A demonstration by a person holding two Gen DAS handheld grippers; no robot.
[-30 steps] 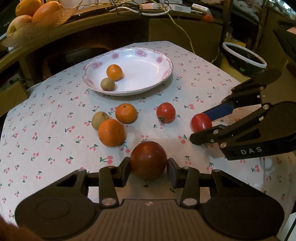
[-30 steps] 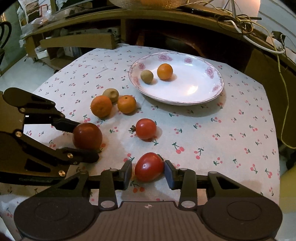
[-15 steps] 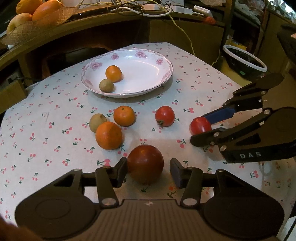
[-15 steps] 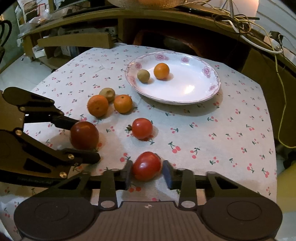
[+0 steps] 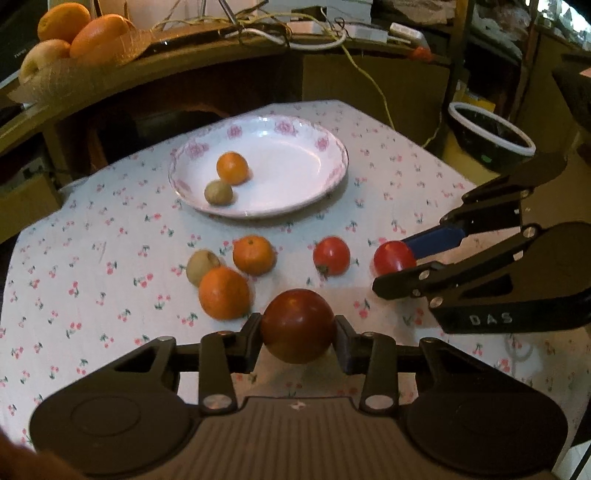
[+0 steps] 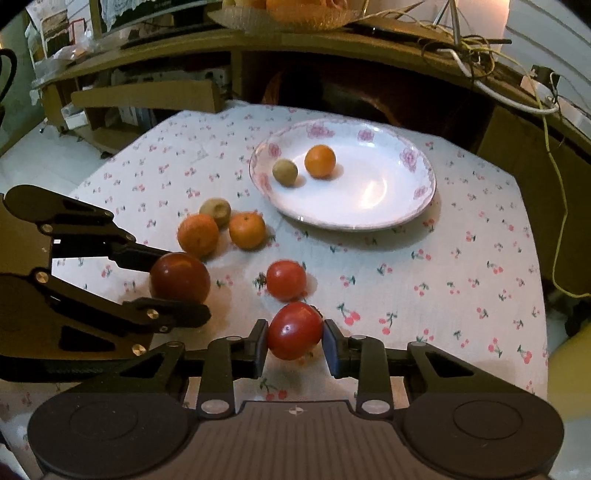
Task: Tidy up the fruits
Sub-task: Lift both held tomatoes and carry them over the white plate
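Dark red and round, a large tomato (image 5: 297, 325) sits clamped between the two fingers of the left gripper (image 5: 298, 341), both pads pressed against its sides. Beside it the right gripper (image 6: 294, 341) has closed the same way on a brighter red tomato (image 6: 294, 330); its left pad touches the skin, and the right pad is at the edge of the fruit. Whether either tomato is lifted off the cherry-print tablecloth (image 6: 443, 266) cannot be told.

Just beyond, a third tomato (image 6: 286, 279) lies loose on the cloth. Further out and to the left, two oranges (image 5: 224, 292) (image 5: 254, 255) and a brownish kiwi (image 5: 201, 266) huddle together, touching or nearly so.

Past them stands a white plate (image 6: 406, 206) with pink flowers round the rim, holding a small orange (image 6: 320, 161) and another kiwi (image 6: 285, 172) side by side near its left side. Behind the table, a wooden shelf (image 5: 207, 59) carries a basket of fruit (image 5: 70, 40) and tangled cables (image 5: 295, 33).
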